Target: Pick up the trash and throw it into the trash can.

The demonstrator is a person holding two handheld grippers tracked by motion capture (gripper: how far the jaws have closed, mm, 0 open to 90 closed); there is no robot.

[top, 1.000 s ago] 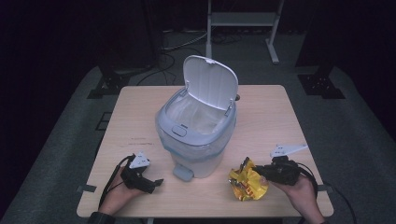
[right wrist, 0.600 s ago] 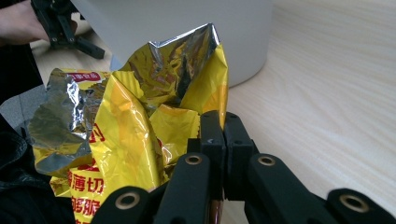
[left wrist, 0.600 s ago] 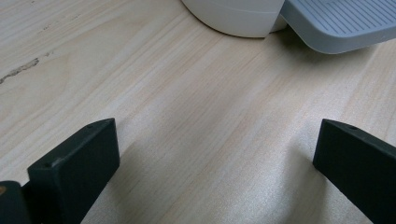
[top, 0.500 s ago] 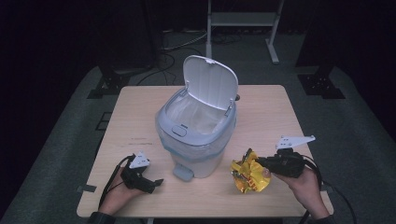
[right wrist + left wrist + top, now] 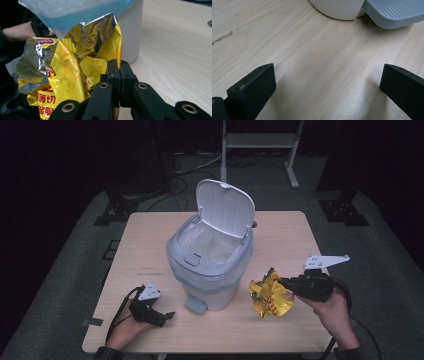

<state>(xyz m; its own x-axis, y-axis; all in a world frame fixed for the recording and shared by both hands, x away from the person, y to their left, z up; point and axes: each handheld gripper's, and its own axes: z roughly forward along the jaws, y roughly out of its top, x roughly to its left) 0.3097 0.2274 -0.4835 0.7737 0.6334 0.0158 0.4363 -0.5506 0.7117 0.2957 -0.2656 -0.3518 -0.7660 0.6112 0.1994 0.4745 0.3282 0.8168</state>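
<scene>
High view: pale wood-grain table (image 5: pixel 150 245), rounded corners. At centre a white plastic bin (image 5: pixel 212 265), rounded body, lid (image 5: pixel 226 207) tipped up and back, a thin translucent liner (image 5: pixel 200 242) folded over the rim, grey pedal (image 5: pixel 196 305) at its foot. Right gripper (image 5: pixel 281 282) pinches a crumpled yellow foil bag (image 5: pixel 270 295), held off the table just right of the bin. Left gripper (image 5: pixel 167 315) rests low on the table, left of the pedal; jaws too small to read here.

Left gripper view: two matte black blocky jaws stand wide apart, nothing between them but bare wood. Ribbed grey pedal (image 5: pixel 394 12) and the bin's curved base (image 5: pixel 337 8) are cut off at the top edge.

Right gripper view: jaws pressed together on a fold of the bag (image 5: pixel 70 72). Silver lining, creased, glossy yellow outside with red print, partly hidden by folds. Behind it the bin wall (image 5: pixel 132 32) and blue-tinted liner (image 5: pixel 82 17); dark blur at left, hard to make out.
</scene>
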